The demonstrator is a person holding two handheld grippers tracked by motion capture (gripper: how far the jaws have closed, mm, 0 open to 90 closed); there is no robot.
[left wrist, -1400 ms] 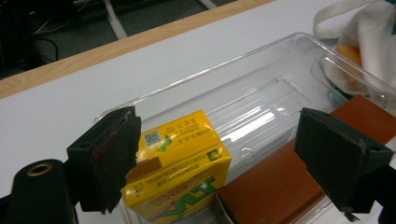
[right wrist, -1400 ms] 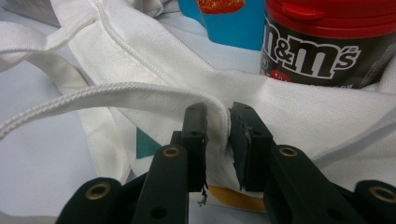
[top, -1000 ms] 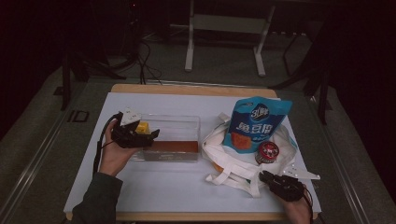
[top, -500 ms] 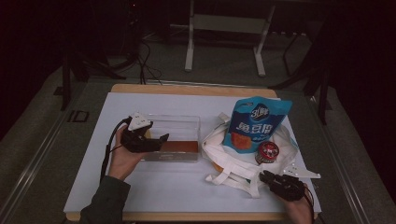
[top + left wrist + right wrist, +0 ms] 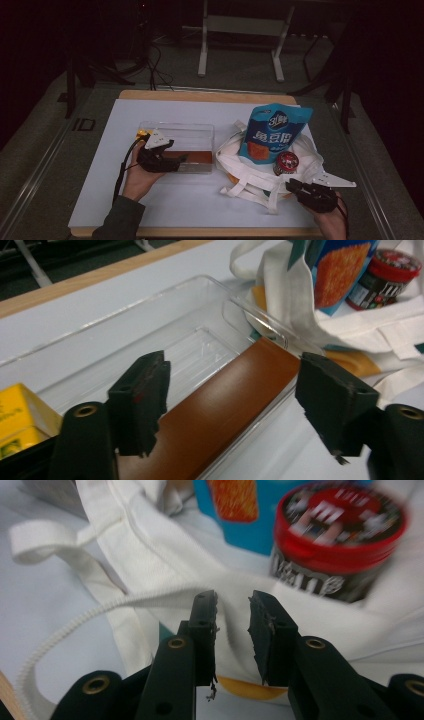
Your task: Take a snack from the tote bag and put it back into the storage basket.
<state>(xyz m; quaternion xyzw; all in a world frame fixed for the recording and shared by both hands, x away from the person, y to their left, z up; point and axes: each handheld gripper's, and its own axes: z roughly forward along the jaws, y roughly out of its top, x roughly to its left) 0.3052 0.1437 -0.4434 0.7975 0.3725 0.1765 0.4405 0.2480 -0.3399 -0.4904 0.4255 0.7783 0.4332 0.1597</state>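
Observation:
My left gripper (image 5: 181,159) (image 5: 235,375) hangs open over a clear plastic box (image 5: 200,131) (image 5: 150,305), its jaws wide on either side of a brown bar (image 5: 197,157) (image 5: 225,410) lying in the box. A yellow packet (image 5: 143,133) (image 5: 20,415) sits at the box's left end. My right gripper (image 5: 294,186) (image 5: 232,605) is at the near edge of a white cloth bag (image 5: 250,175) (image 5: 150,545), jaws a narrow gap apart with white fabric behind them. On the bag rest a blue snack pouch (image 5: 275,132) (image 5: 235,500) and a red-lidded jar (image 5: 286,162) (image 5: 335,535).
Everything lies on a white sheet (image 5: 190,210) over a wooden table. The bag's straps (image 5: 240,190) trail toward the near edge. Dark floor and stand legs lie beyond the far side.
My left gripper has moved from the yellow packet at the box's left end toward the near right, over the brown bar. The right gripper has barely shifted.

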